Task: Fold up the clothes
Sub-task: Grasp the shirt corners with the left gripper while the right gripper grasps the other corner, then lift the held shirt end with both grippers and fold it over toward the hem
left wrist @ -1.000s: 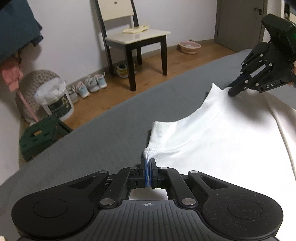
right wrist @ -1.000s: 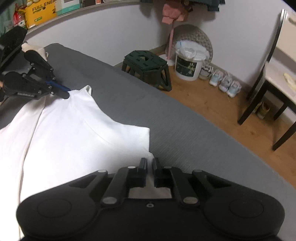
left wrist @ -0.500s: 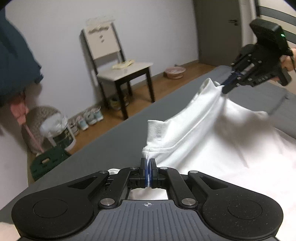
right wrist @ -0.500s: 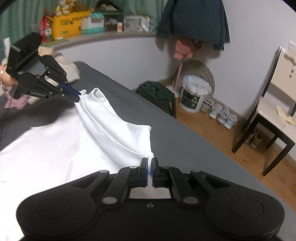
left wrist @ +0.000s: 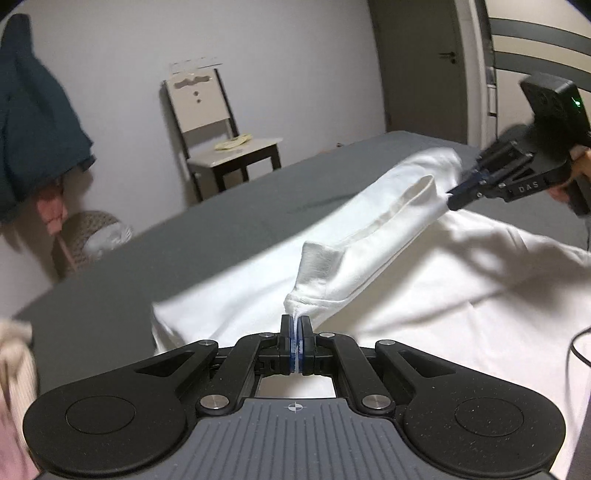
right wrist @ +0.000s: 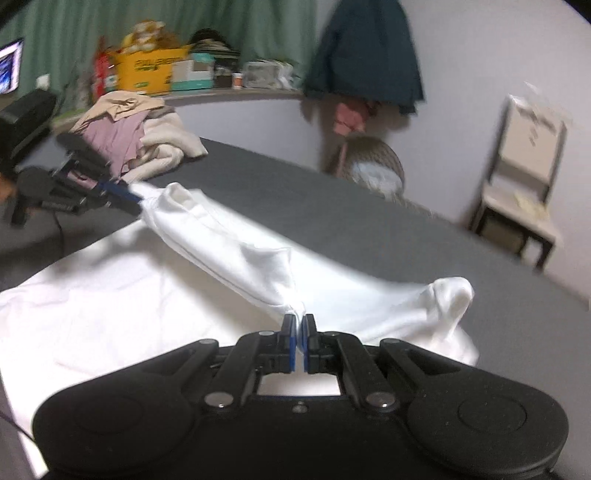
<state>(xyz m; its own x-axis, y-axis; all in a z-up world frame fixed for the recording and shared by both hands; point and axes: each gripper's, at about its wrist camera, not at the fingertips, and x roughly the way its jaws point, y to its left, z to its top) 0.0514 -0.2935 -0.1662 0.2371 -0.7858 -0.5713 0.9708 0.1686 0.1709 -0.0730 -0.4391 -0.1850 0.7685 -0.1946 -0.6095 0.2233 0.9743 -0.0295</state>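
While the left gripper pinches one corner of the white shirt tight, the cloth stretches up off the grey bed in a long band. At its far end the right gripper is clamped on the other corner. Most of the shirt lies flat on the bed. A pile of clothes sits at the bed's far side.

A dark-legged chair with a pale seat stands against the lilac wall. To the chair's left a dark teal coat hangs, a wicker basket beneath it. Farther left, a shelf carries a yellow box, by green curtains.
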